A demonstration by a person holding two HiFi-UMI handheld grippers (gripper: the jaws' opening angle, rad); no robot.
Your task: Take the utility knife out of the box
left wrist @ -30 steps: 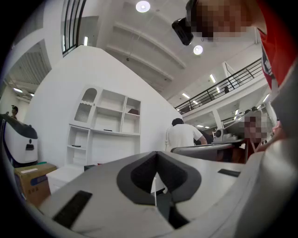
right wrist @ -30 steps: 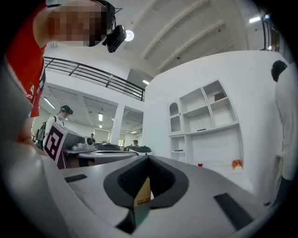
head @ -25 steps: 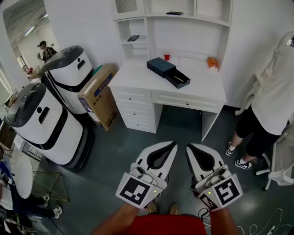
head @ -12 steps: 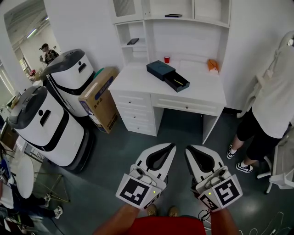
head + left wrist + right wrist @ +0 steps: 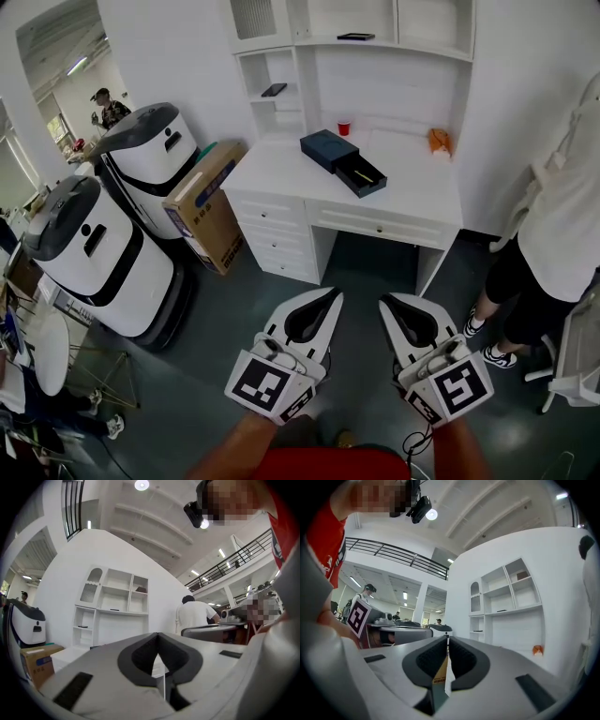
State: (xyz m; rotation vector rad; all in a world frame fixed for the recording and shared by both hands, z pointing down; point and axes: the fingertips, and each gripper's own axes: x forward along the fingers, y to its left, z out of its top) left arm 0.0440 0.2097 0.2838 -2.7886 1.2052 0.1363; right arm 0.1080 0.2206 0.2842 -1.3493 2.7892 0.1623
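Note:
A dark blue box point(image 5: 328, 147) lies on the white desk point(image 5: 281, 173), its drawer point(image 5: 364, 178) pulled out toward me. A thin yellowish utility knife point(image 5: 360, 174) rests in the drawer. Both grippers hang low over the floor, well short of the desk. My left gripper point(image 5: 336, 293) point(image 5: 158, 634) has its tips together and holds nothing. The jaws of my right gripper point(image 5: 384, 302) point(image 5: 448, 638) have just been opening: a narrow slit shows between them, with nothing in it.
A red cup point(image 5: 343, 128) and an orange thing point(image 5: 438, 141) stand at the desk's back. A cardboard box point(image 5: 204, 202) and two white robots point(image 5: 98, 253) are on the left. A person in white point(image 5: 553, 234) stands right of the desk.
The desk has come slightly nearer in the head view. My left gripper has shifted left and down in that view. The right gripper has barely moved there.

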